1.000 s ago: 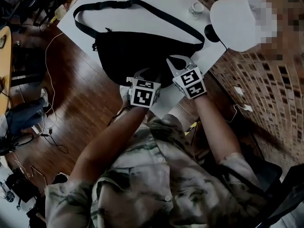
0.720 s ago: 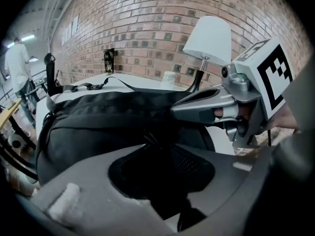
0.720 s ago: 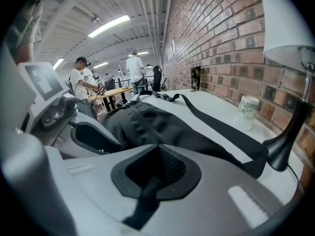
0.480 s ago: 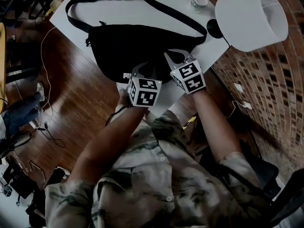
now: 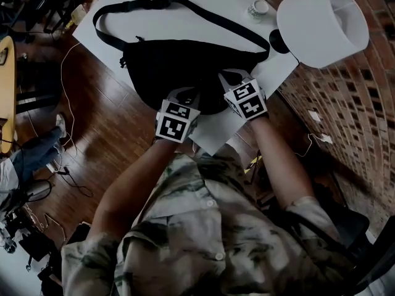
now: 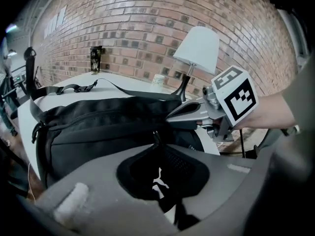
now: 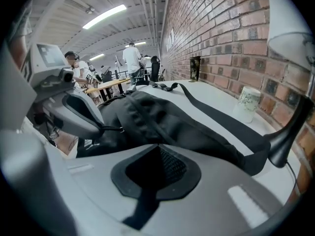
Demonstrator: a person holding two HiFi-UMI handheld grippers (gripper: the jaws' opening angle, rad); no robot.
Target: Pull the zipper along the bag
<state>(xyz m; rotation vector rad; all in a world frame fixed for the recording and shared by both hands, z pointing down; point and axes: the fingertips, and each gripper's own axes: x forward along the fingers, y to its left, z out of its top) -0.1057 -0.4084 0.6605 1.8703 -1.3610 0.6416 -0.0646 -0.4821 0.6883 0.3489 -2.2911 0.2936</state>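
A black waist bag (image 5: 179, 63) lies on the white table (image 5: 185, 32), its strap (image 5: 185, 8) looped toward the far side. My left gripper (image 5: 190, 94) sits at the bag's near edge, jaws together. In the right gripper view a thin black zipper pull (image 7: 112, 129) runs from the bag into the left gripper (image 7: 96, 127). My right gripper (image 5: 227, 78) is shut on the bag's fabric a little to the right. Seen from the left gripper view, it (image 6: 170, 116) rests against the bag (image 6: 98, 127). Dark fabric fills the gap behind both sets of closed jaws.
A white lamp (image 5: 321, 23) stands at the table's right corner, its black base beside the bag's right end. A small patterned cup (image 5: 258, 8) sits near the brick wall. The table's near edge (image 5: 216, 131) lies just under both grippers. Cables trail over the wooden floor at left.
My left gripper's jaws have come together at the bag's near edge, and it has shifted slightly left. The right gripper has kept its hold in the same spot.
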